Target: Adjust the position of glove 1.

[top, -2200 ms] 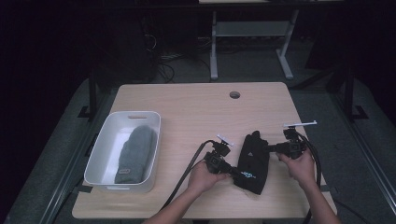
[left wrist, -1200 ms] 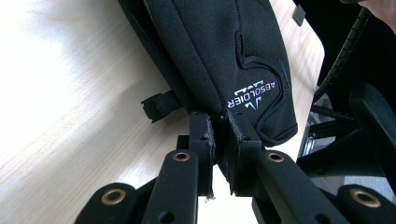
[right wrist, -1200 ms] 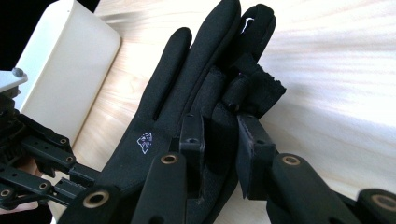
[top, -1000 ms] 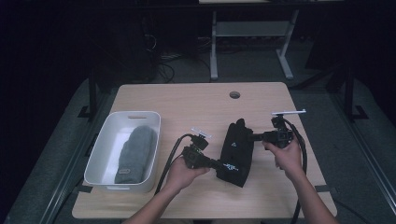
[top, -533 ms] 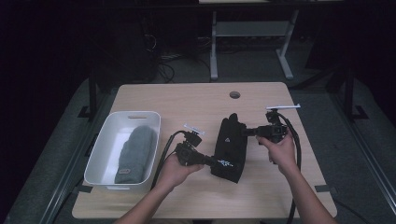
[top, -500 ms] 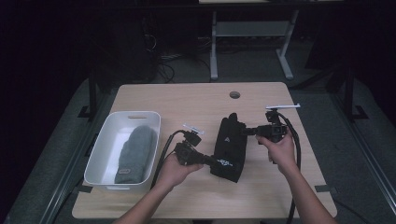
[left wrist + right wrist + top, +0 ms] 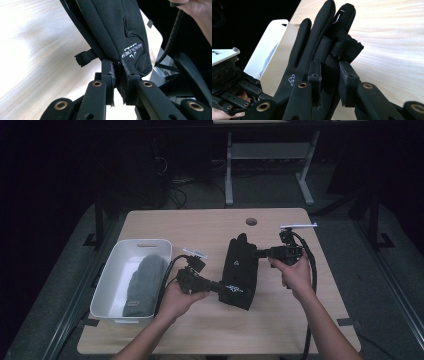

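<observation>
1. The left gripper [image 7: 220,287] is pinching the cuff end of a black glove [image 7: 240,272], its jaws closed tight on the fabric beside the white logo [image 7: 132,51].
2. The right gripper [image 7: 259,253] is clamping the glove's finger end, its jaws narrowed on the bunched fingers [image 7: 342,47].
3. The glove is hanging between both grippers over the wooden table [image 7: 210,227], just right of a white bin [image 7: 112,280].
4. A grey knitted item [image 7: 142,285] is lying inside that bin.
</observation>
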`<state>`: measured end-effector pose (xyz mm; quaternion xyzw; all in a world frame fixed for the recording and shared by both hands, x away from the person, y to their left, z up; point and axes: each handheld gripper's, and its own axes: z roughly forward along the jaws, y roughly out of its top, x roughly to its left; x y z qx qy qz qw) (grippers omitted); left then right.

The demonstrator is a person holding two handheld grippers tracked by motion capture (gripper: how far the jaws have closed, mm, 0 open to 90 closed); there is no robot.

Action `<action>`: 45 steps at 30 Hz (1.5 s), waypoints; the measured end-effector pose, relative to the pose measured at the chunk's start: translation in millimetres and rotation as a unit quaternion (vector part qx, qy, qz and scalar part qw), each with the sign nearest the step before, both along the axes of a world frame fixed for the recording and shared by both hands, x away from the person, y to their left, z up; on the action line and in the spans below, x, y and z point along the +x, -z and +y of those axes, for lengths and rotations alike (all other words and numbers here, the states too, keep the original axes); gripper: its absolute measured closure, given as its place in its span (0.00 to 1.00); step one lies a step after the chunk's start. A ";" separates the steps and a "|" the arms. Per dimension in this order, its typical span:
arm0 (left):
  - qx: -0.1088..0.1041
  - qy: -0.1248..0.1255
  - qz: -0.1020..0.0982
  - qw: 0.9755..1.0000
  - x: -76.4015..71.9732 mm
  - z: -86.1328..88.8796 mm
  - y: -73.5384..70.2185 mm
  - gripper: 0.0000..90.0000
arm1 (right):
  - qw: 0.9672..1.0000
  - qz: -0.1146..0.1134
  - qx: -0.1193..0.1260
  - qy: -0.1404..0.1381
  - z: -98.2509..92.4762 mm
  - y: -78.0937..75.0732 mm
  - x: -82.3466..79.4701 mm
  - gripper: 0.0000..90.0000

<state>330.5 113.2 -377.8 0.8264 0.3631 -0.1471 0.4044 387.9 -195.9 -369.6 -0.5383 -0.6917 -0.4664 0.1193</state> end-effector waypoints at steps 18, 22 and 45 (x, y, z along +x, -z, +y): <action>-0.019 -0.018 -0.016 1.000 -1.7 25.6 -20.9 0.92 | 1.000 -0.010 0.011 -0.025 22.1 -22.4 11.3 0.82; -0.017 -0.020 -0.019 0.999 -3.3 30.5 -23.6 0.92 | 0.999 -0.009 0.013 -0.029 27.5 -24.5 13.0 0.82; -0.010 -0.038 -0.036 0.999 -17.2 60.9 -31.3 0.92 | 0.999 -0.009 0.003 -0.053 63.9 -29.5 15.2 0.82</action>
